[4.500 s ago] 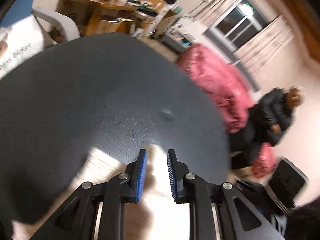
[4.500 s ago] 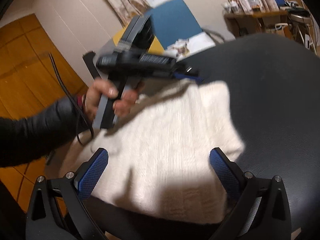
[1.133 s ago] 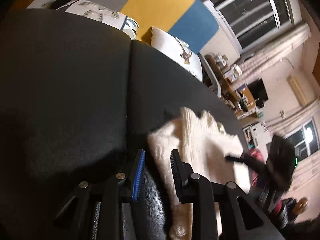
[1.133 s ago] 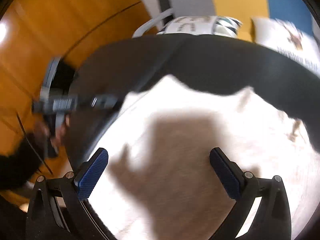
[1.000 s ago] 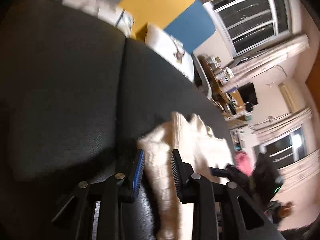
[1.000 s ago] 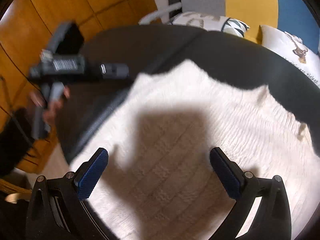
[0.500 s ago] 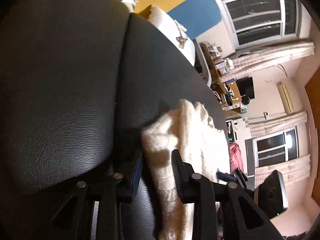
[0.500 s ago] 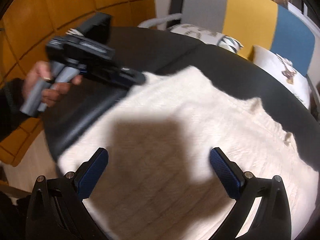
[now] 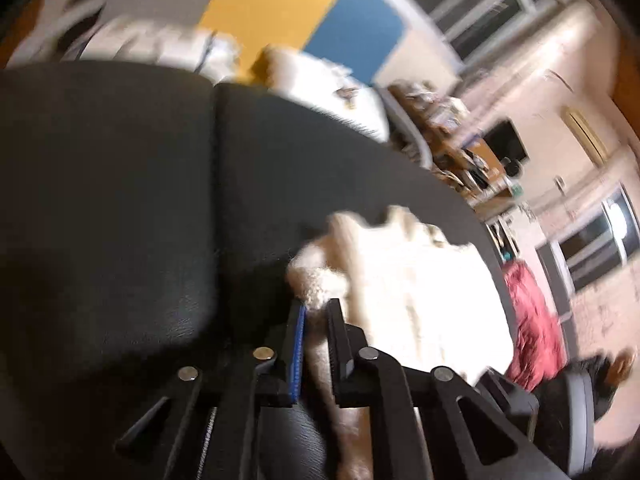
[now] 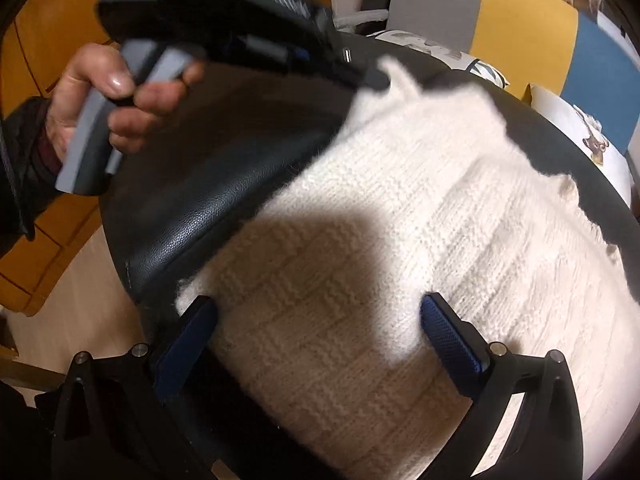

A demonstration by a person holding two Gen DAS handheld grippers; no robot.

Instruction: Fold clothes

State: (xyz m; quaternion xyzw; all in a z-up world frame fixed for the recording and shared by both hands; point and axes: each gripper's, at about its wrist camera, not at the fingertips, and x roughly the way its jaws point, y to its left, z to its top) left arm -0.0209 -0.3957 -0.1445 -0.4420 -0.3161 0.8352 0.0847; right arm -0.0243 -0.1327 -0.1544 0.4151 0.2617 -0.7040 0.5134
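Note:
A cream knitted sweater [image 10: 420,216] lies spread on a black leather seat [image 10: 192,200]. In the left wrist view the sweater [image 9: 416,280] stretches away to the right. My left gripper [image 9: 317,306] is shut on the sweater's near corner, with fabric pinched between the blue pads. From the right wrist view that left gripper [image 10: 374,78] hangs at the top, held by a hand [image 10: 100,96], lifting the sweater's far corner. My right gripper [image 10: 318,306] stands wide open just above the sweater's near edge, with nothing in its grasp.
The black seat has a seam [image 9: 214,184] and a rounded edge [image 10: 132,276] dropping to a pale floor. Printed cushions [image 10: 576,128] and a grey, yellow and blue backrest [image 10: 520,20] lie beyond. A cluttered desk [image 9: 460,156] and a pink blanket [image 9: 528,320] stand to the right.
My left gripper has narrowed onto the sweater's corner and raised it. My right gripper has come down closer to the sweater's near edge and stayed open.

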